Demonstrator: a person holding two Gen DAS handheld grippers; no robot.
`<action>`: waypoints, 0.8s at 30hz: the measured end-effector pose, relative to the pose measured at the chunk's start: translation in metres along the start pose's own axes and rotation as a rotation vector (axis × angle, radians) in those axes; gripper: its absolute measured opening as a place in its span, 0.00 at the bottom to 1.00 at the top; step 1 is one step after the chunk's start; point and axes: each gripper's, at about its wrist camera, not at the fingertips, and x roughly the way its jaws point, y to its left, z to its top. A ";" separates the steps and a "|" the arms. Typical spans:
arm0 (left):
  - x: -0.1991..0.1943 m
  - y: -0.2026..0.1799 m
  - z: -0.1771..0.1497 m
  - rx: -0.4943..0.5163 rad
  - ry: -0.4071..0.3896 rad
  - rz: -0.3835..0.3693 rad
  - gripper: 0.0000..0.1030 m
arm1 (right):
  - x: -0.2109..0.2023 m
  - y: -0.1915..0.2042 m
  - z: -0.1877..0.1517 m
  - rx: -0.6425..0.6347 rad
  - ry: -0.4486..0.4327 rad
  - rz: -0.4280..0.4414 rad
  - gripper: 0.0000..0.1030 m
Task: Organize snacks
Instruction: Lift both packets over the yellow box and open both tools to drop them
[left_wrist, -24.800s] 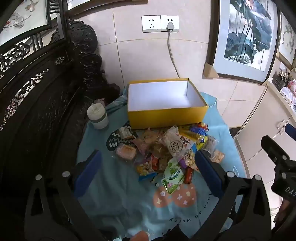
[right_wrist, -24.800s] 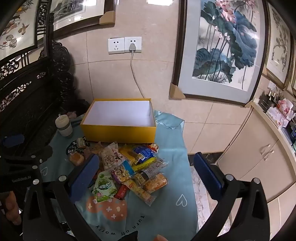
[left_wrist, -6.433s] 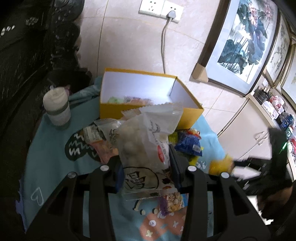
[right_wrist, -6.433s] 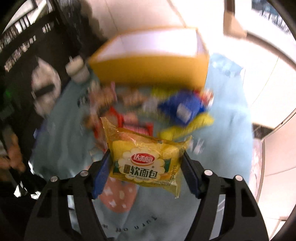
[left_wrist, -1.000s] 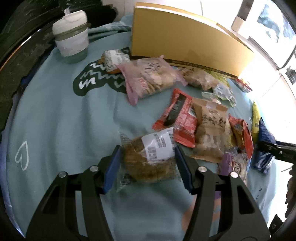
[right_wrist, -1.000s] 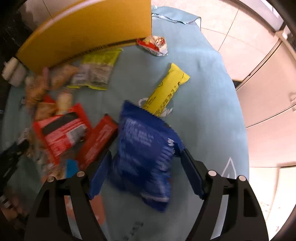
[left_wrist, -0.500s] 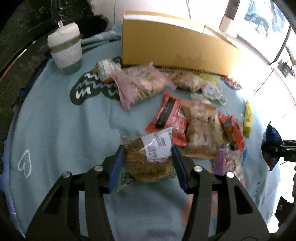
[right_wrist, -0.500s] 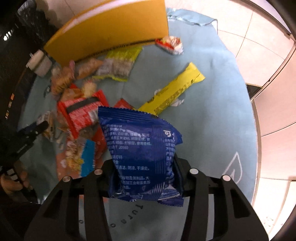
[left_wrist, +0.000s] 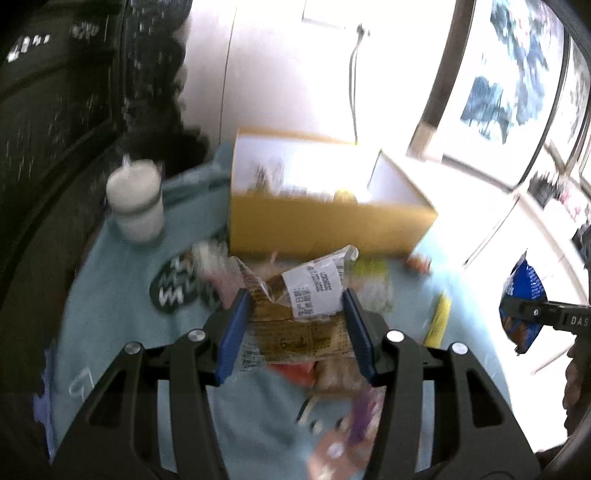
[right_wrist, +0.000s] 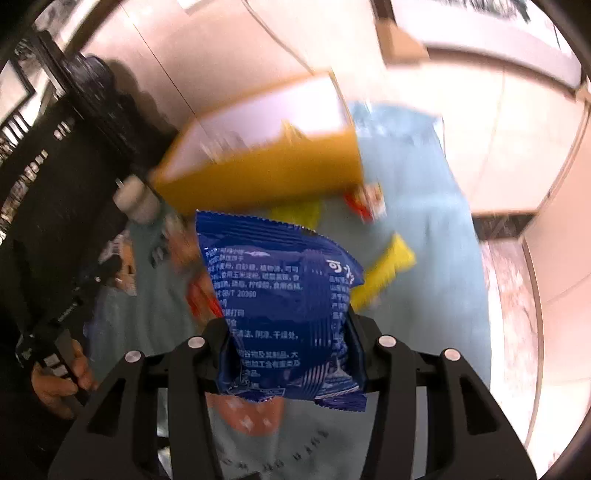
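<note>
My left gripper (left_wrist: 295, 325) is shut on a clear packet of brown cake with a white label (left_wrist: 303, 314), held above the table in front of the yellow box (left_wrist: 325, 225). My right gripper (right_wrist: 288, 350) is shut on a blue snack bag (right_wrist: 280, 295), lifted above the cloth; the bag also shows at the right of the left wrist view (left_wrist: 521, 306). The yellow box (right_wrist: 266, 177) is open, white inside, with some packets in it. Loose snacks lie on the cloth, among them a yellow bar (right_wrist: 384, 273) and a red-white packet (right_wrist: 365, 199).
A white cup (left_wrist: 135, 199) stands left of the box on the teal cloth (left_wrist: 103, 306). Dark carved furniture (left_wrist: 55, 110) borders the left. A tiled wall with a cable is behind; white cabinets (right_wrist: 546, 258) are to the right.
Both grippers have risen with their packets and tilted up toward the box. The views are now motion-blurred, and the box's inside shows again.
</note>
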 end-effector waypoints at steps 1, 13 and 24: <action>-0.003 -0.003 0.013 -0.010 -0.027 -0.008 0.50 | -0.006 0.003 0.008 -0.008 -0.018 0.007 0.47; -0.001 -0.031 0.163 -0.045 -0.224 -0.036 0.50 | -0.045 0.061 0.158 -0.150 -0.230 0.028 0.47; 0.064 -0.029 0.216 0.030 -0.130 0.128 0.90 | 0.024 0.048 0.219 -0.123 -0.173 -0.109 0.71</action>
